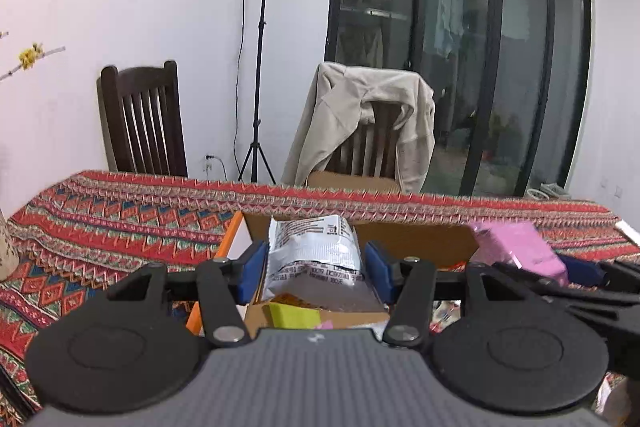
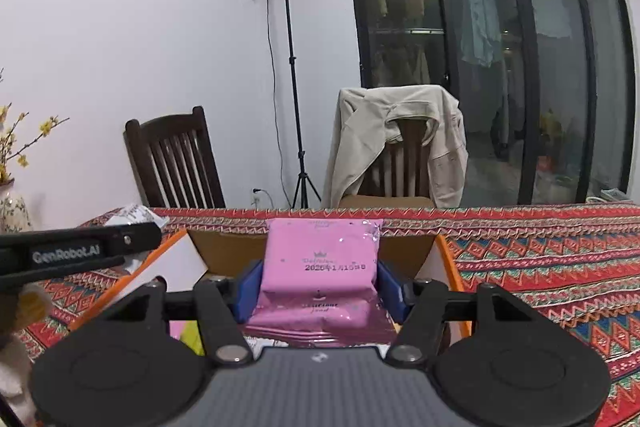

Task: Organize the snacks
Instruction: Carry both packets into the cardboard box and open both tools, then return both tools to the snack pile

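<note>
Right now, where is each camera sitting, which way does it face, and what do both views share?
Left wrist: on the left gripper, facing the open cardboard box; its jaws hold a silver printed snack packet.
Right wrist: on the right gripper, facing the same box; its jaws hold a pink foil snack packet.
Shared: the red patterned tablecloth, dark wooden chair, and each other's gripper.

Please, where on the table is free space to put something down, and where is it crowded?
The patterned red tablecloth is bare left of the open cardboard box, toward the dark wooden chair, and also right of the box. Over the box it is crowded: both grippers hold packets there, silver and pink.
</note>
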Available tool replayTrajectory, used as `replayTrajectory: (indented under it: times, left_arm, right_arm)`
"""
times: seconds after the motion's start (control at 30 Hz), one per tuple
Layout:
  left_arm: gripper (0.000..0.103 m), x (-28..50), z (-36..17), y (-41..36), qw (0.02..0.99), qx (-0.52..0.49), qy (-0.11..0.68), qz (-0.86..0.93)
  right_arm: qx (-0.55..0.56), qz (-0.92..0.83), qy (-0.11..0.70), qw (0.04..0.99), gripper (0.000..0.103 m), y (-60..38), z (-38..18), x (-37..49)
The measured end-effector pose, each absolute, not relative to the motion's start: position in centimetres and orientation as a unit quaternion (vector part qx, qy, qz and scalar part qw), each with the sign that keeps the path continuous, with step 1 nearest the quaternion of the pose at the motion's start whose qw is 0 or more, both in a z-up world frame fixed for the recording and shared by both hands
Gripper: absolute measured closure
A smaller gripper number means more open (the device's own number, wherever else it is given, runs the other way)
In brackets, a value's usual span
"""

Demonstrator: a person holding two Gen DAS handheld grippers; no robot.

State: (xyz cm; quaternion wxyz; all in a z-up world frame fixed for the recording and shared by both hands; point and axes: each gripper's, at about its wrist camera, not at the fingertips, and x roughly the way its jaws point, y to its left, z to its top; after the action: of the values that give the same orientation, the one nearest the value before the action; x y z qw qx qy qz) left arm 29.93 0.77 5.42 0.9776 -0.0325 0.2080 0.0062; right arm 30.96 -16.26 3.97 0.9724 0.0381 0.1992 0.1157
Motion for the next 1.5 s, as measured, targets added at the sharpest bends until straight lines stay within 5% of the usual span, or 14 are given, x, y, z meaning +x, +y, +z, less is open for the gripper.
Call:
replayTrajectory:
  times: [0.3, 0.4, 0.47, 0.57, 0.63, 1.5]
  left_arm:
    - [0.048, 30.5, 3.7, 1.2, 0.974, -0.025, 0.224, 0.015]
    - [0.041, 30.4, 3.6, 1.2, 0.975, -0.026, 0.219, 0.021]
    - [0.021, 30.2, 3.7, 1.2, 0.976, -0.029, 0.215, 0.026]
    - [0.0, 30.0, 3.7, 1.5, 0.977, -0.043, 0.208, 0.036]
    - [0.0, 30.0, 3.7, 1.7, 0.977, -0.051, 0.203, 0.042]
    - [0.0, 28.6, 5.6, 1.3, 0.978, -0.066, 0.198, 0.014]
  right_arm:
    - [0.027, 0.112, 0.208, 0.971, 0.042, -16.1, 2.9, 31.7]
    - [0.025, 0.113, 0.22, 0.969, 0.042, -16.1, 2.6, 31.9]
    - [0.028, 0.116, 0.222, 0.968, 0.04, -16.1, 2.6, 32.1]
    - [0.033, 0.108, 0.217, 0.97, 0.01, -16.2, 2.6, 31.9]
    - [0.037, 0.105, 0.215, 0.97, 0.0, -16.4, 2.4, 31.7]
    - [0.055, 0.093, 0.21, 0.972, 0.0, -17.0, 3.1, 31.0]
